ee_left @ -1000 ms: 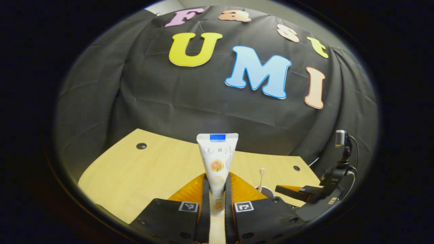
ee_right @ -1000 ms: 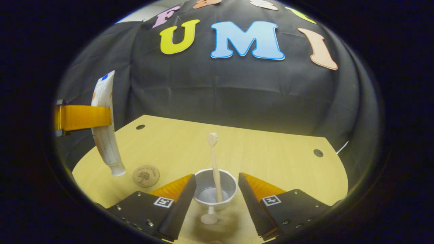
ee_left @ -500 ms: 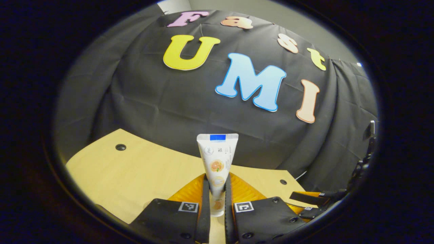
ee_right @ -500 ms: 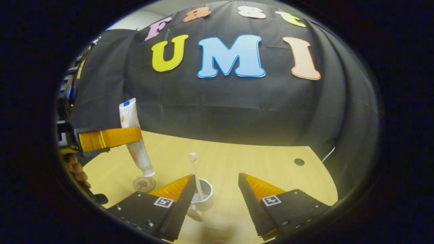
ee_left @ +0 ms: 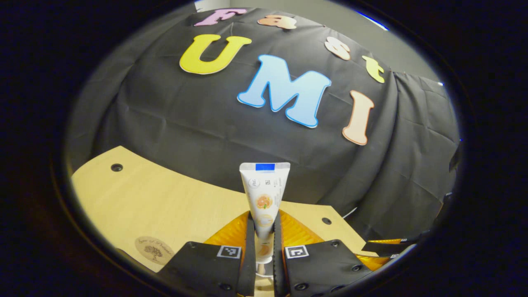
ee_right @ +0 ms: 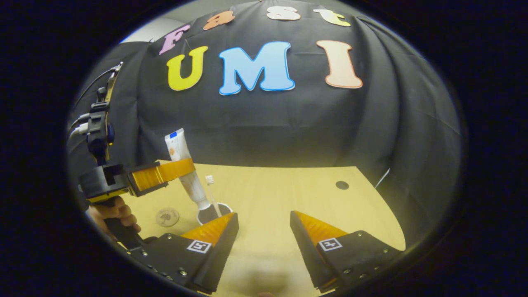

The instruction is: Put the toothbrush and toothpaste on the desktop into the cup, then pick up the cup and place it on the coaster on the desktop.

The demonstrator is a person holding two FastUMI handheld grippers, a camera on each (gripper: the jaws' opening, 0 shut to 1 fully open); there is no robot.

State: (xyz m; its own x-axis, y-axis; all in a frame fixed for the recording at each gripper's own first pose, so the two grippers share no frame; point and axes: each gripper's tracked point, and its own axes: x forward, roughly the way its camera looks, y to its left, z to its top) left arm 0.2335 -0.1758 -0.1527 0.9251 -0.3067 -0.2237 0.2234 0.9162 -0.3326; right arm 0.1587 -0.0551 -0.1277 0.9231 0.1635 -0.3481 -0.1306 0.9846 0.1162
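Note:
My left gripper [ee_left: 264, 231] is shut on a white toothpaste tube [ee_left: 264, 198], which stands upright between its fingers with the cap down. In the right gripper view the left gripper [ee_right: 165, 174] holds the toothpaste tube [ee_right: 184, 165] tilted, its cap just above the rim of the white cup [ee_right: 214, 211]. A toothbrush [ee_right: 210, 193] stands in that cup, head up. A round wooden coaster [ee_right: 167, 216] lies on the desk left of the cup; the coaster [ee_left: 154, 250] also shows at my lower left. My right gripper [ee_right: 264, 226] is open, with nothing between its fingers, set back right of the cup.
The light wooden desk [ee_right: 288, 198] has small dark holes near its far corners [ee_right: 342, 185]. The black cloth wall stands close behind it. A hand [ee_right: 111, 210] grips the left gripper's handle. The right gripper [ee_left: 383, 247] shows at the lower right edge of the left gripper view.
My right gripper has drawn back from the cup, leaving the toothbrush standing in it. My left gripper has carried the toothpaste rightward to just above the cup.

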